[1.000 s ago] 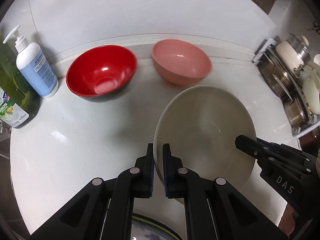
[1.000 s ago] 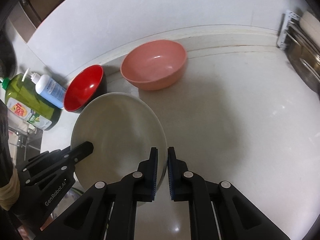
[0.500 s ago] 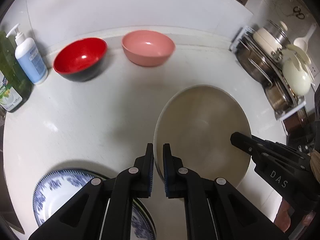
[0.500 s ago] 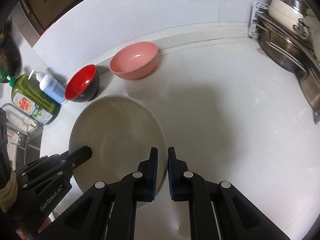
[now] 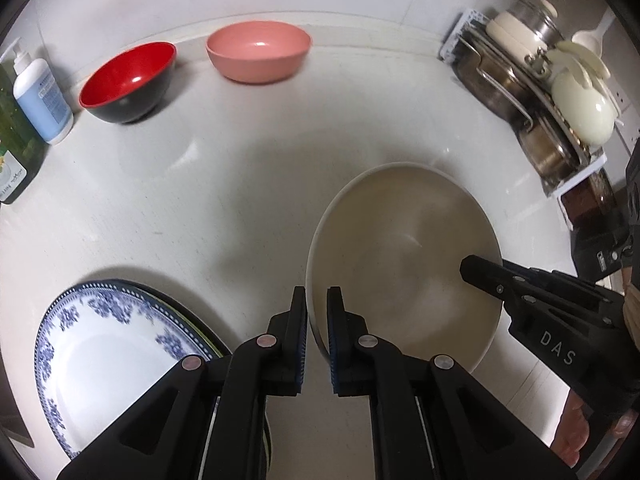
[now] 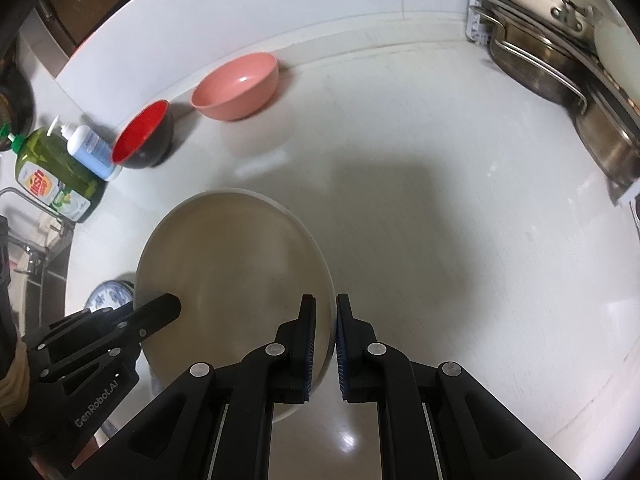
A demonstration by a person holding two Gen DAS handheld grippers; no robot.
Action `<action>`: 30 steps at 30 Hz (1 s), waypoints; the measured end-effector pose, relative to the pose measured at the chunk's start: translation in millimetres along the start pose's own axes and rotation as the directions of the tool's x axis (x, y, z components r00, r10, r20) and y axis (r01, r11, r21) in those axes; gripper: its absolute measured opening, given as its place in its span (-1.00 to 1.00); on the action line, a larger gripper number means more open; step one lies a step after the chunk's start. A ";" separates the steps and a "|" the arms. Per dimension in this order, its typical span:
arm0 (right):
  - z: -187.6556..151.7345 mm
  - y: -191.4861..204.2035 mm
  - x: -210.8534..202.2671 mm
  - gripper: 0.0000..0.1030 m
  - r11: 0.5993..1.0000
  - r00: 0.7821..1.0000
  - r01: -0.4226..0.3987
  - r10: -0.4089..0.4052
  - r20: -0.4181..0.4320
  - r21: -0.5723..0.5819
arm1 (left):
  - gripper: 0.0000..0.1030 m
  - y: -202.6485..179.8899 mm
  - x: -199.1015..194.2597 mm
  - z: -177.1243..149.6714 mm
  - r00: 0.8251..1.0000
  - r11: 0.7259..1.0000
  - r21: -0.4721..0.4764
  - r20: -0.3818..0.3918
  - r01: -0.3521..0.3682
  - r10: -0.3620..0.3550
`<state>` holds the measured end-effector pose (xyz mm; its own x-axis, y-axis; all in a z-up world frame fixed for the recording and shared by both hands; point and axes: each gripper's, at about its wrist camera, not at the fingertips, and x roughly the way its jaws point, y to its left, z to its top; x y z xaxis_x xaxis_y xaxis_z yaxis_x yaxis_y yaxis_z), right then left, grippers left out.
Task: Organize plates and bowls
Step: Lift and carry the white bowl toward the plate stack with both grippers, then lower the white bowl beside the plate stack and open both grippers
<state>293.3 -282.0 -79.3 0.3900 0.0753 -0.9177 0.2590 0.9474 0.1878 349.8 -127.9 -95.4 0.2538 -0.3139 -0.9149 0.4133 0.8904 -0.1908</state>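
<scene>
You hold the large beige bowl [image 5: 404, 256] between both grippers, above the white countertop [image 5: 200, 200]. Your left gripper [image 5: 317, 320] is clamped on the bowl's near-left rim, one pad inside the wall and one outside, with the jaws nearly closed and only the thin rim between them. Your right gripper [image 6: 326, 328] grips the opposite rim the same way, its jaws pinched tight on the wall of the bowl [image 6: 232, 264]. In the left wrist view the right gripper's finger [image 5: 480, 272] reaches over the far edge into the bowl; in the right wrist view the left gripper's finger [image 6: 160, 310] does likewise from the other side. Beside the bowl, down at the left, a blue-and-white patterned plate [image 5: 100, 360] lies on top of other plates. Near the back wall, well apart from the bowl, stand a red bowl with a black outside [image 5: 128, 76] and a pink bowl [image 5: 258, 56], side by side. To the left of them stand a white pump bottle [image 5: 40, 100] and a green dish-soap bottle [image 6: 52, 176]. At the right, a rack of steel pots [image 5: 532, 112] sits against the wall.
</scene>
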 end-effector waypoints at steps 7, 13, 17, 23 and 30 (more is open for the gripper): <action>-9.4 -9.9 6.2 -0.79 1.000 0.999 0.007 -0.007 -0.037 -0.014 | -0.78 -6.0 8.6 -12.8 0.999 1.000 0.000 -0.039 0.002 -0.002; -17.0 -15.1 10.7 -0.79 1.000 0.998 0.009 -0.010 -0.059 -0.019 | -0.78 -9.2 14.4 -21.8 0.998 1.000 -0.013 -0.069 0.007 -0.008; -22.1 -18.8 13.8 -0.78 1.000 0.997 0.006 -0.007 -0.071 -0.010 | -0.78 -11.0 18.0 -25.4 0.996 1.000 -0.024 -0.085 0.007 -0.009; -28.9 -20.6 17.9 -0.78 1.000 0.997 0.000 -0.001 -0.083 -0.011 | -0.78 -13.1 20.0 -28.7 0.996 0.999 -0.036 -0.092 0.001 -0.004; -31.4 -22.9 18.5 -0.78 1.000 0.996 -0.002 0.000 -0.085 -0.019 | -0.74 -14.7 21.8 -30.4 0.995 0.999 -0.054 -0.104 0.007 -0.013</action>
<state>266.9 -292.5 -111.6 0.3134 0.1015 -0.9442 0.2419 0.9529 0.1828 322.7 -137.9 -123.3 0.1563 -0.2893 -0.9444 0.3671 0.9047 -0.2164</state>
